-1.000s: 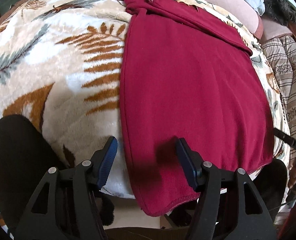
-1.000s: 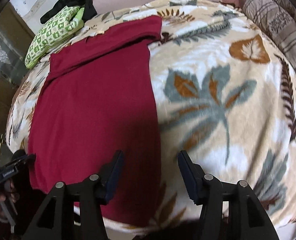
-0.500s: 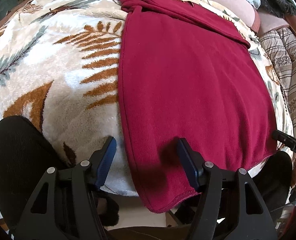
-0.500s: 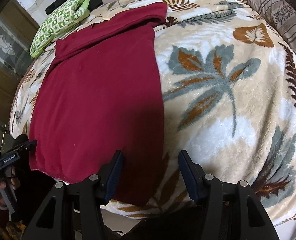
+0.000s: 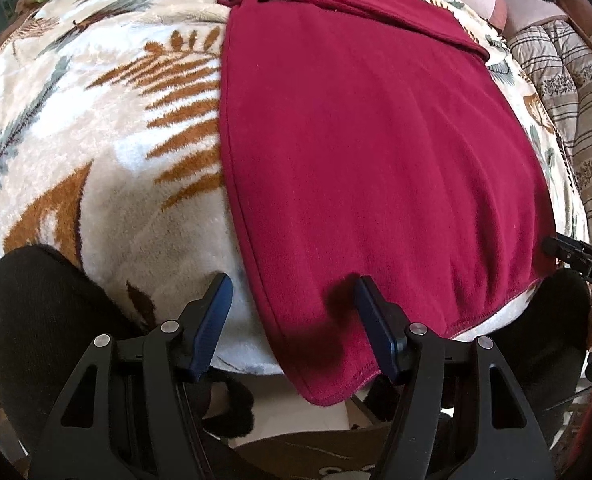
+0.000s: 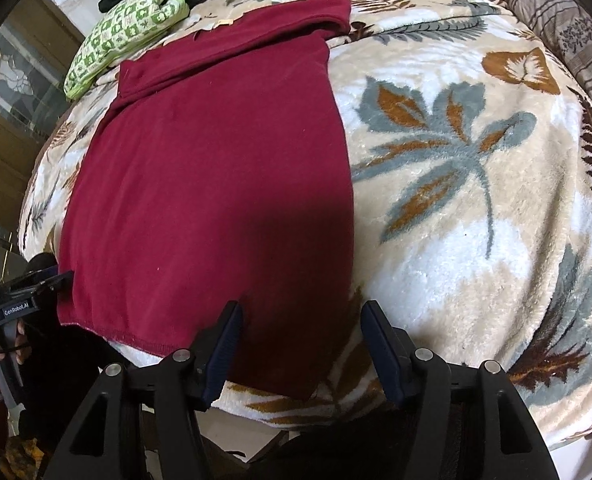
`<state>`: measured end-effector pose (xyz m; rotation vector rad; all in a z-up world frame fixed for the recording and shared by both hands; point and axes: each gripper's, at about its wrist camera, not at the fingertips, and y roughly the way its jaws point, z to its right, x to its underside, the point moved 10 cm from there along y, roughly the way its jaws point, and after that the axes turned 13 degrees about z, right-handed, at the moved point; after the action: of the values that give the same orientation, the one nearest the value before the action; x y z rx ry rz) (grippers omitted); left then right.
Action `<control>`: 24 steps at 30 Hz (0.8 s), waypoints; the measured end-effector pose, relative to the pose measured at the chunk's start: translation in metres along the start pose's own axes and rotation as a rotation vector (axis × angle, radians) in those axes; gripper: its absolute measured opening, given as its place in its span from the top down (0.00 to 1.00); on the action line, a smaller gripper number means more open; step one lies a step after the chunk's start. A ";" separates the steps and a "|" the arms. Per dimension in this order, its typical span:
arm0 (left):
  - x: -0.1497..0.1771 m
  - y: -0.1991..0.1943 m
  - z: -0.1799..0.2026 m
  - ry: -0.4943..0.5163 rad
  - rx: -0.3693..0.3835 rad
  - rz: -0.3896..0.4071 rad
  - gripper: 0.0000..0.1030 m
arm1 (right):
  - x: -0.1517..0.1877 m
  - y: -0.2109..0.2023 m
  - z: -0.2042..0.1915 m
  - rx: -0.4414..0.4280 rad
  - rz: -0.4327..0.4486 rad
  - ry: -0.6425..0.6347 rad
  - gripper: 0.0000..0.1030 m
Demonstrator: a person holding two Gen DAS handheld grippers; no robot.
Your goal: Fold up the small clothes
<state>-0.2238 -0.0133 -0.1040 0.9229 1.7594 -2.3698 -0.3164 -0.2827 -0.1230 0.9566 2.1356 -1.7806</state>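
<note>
A: Progress? Garment is laid flat on the blanket, far end folded over.

B: Near hem not yet lifted. Left gripper fingers apart over one corner; right gripper fingers just opened wider, nothing clamped.

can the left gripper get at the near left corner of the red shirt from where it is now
Probably yes. The left gripper is open above the red shirt, its fingers either side of the corner that hangs over the blanket edge. Nothing lies between.
</note>
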 end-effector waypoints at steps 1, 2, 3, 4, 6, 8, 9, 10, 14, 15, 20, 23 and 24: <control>0.002 0.000 0.001 0.006 0.000 -0.001 0.38 | 0.000 0.000 0.000 0.001 0.000 0.004 0.42; 0.004 0.000 0.003 0.013 -0.001 -0.001 0.38 | 0.001 0.001 0.001 0.002 0.000 0.008 0.42; 0.006 0.001 0.004 0.023 0.000 -0.003 0.38 | 0.001 0.001 0.001 0.001 0.001 0.011 0.42; 0.007 0.001 0.005 0.029 0.001 -0.004 0.38 | 0.001 0.001 0.001 0.000 0.001 0.012 0.41; 0.009 0.001 0.006 0.035 -0.003 0.000 0.38 | 0.000 0.002 0.000 0.000 -0.001 0.008 0.40; 0.009 0.002 0.005 0.028 -0.004 -0.002 0.37 | 0.000 0.003 -0.001 0.000 -0.005 0.002 0.38; 0.008 0.003 0.005 0.023 -0.006 -0.005 0.37 | 0.000 0.003 0.000 -0.001 -0.007 -0.002 0.38; 0.008 0.003 0.005 0.023 -0.008 -0.007 0.36 | -0.001 0.004 0.000 -0.002 -0.008 -0.005 0.37; 0.008 0.004 0.005 0.022 -0.013 -0.013 0.35 | -0.002 0.007 -0.004 0.001 -0.009 -0.018 0.34; 0.007 0.005 0.006 0.020 -0.013 -0.013 0.35 | -0.002 0.008 -0.005 0.003 -0.005 -0.020 0.34; 0.006 0.005 0.008 0.040 -0.019 -0.009 0.40 | -0.001 0.009 -0.013 0.041 0.014 -0.126 0.52; 0.004 -0.001 0.012 0.047 0.013 0.003 0.79 | -0.005 0.007 -0.022 -0.008 0.022 -0.142 0.81; 0.001 -0.003 0.014 0.046 0.039 0.001 0.93 | -0.006 0.007 -0.024 -0.024 0.019 -0.143 0.84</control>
<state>-0.2319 -0.0247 -0.0994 0.9898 1.7340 -2.4098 -0.3016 -0.2618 -0.1187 0.8144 2.0488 -1.7542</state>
